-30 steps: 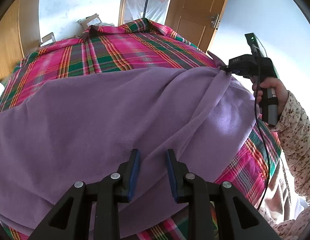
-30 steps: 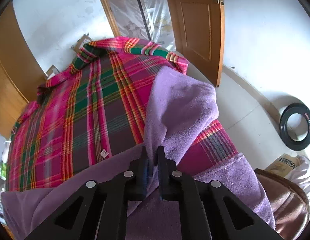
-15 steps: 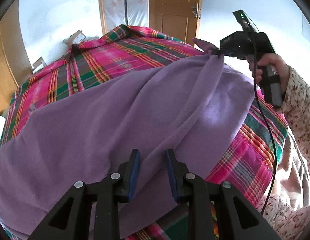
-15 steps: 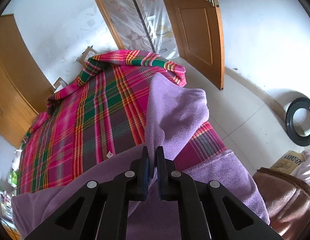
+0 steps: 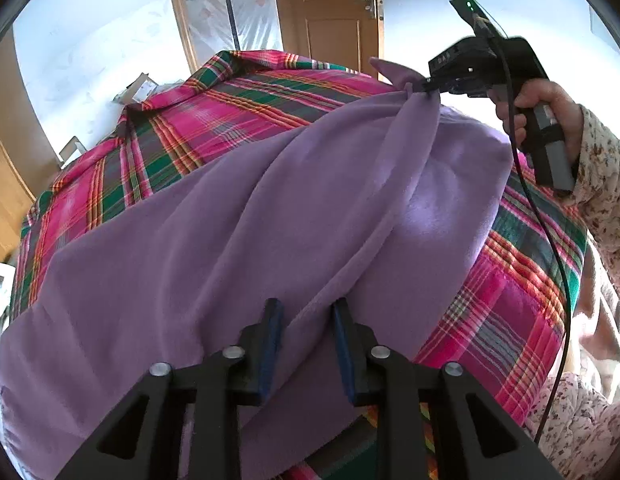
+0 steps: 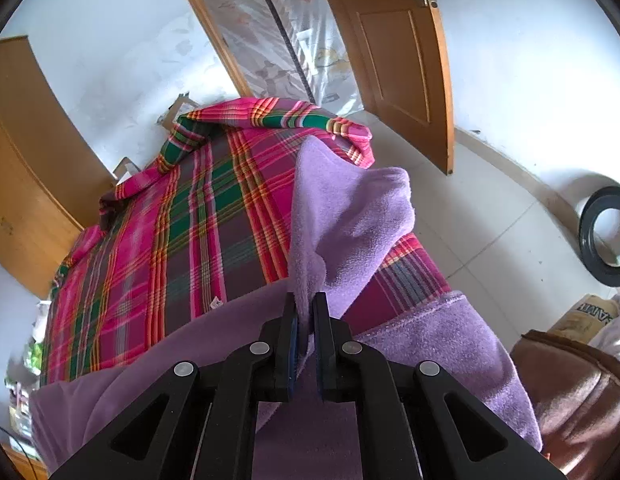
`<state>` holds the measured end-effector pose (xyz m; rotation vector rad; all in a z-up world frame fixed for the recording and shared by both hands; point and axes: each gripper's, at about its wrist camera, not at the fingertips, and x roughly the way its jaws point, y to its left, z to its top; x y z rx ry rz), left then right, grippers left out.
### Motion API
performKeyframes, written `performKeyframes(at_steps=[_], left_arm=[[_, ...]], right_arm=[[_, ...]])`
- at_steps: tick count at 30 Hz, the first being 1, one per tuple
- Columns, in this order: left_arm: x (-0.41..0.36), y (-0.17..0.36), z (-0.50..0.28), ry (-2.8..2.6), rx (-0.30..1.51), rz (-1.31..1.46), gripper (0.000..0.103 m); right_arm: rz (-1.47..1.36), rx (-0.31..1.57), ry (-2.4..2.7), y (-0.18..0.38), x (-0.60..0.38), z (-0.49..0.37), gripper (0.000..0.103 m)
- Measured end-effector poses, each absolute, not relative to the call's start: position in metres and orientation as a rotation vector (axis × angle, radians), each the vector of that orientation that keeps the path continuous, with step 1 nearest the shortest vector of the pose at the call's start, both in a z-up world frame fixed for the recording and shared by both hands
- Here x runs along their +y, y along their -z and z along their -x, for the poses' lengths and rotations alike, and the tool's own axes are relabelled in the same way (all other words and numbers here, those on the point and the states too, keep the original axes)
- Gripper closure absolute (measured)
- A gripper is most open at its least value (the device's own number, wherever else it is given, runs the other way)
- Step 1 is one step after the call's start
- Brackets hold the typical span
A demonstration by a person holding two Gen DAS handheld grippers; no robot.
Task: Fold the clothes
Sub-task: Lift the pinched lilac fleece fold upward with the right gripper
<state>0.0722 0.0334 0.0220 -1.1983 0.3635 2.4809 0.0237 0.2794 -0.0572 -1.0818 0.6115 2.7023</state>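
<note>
Two grippers hold our purple fleece garment (image 5: 238,240), which covers the lower frame over the plaid bedspread (image 5: 214,120). Left gripper (image 5: 306,320): jaws apart, a fabric ridge between them. Right gripper (image 6: 304,316): clamped on a raised corner at centre.

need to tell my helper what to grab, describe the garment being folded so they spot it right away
Find the bed under the pink and green plaid bedspread. Spread over its near end lies the purple fleece garment, one corner pinched up by the right gripper. It is the only plain, fuzzy lilac fabric there.
</note>
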Motion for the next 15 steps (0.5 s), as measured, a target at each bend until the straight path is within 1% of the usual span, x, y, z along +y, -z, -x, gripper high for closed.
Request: performKeyframes(at_steps=[1, 6, 10, 15], left_arm=[[0.031, -0.025, -0.071, -2.497, 0.338, 1.191, 0.098], [0.018, -0.057, -0.078, -2.579, 0.222, 1.034, 0.098], [0.019, -0.075, -0.087, -2.603, 0.220, 0.951, 0.098], [0.026, -0.076, -0.094, -2.584, 0.246, 0.947, 0.098]], right_arm=[[1.077, 0.611, -2.706, 0.057, 0.280, -0.024, 0.096], [1.050, 0.610, -2.724, 0.053, 0.281, -0.027, 0.096], [0.954, 0.614, -2.762, 0.034, 0.284, -0.041, 0.097], [0.856, 0.600, -2.790, 0.012, 0.287, -0.065, 0.097]])
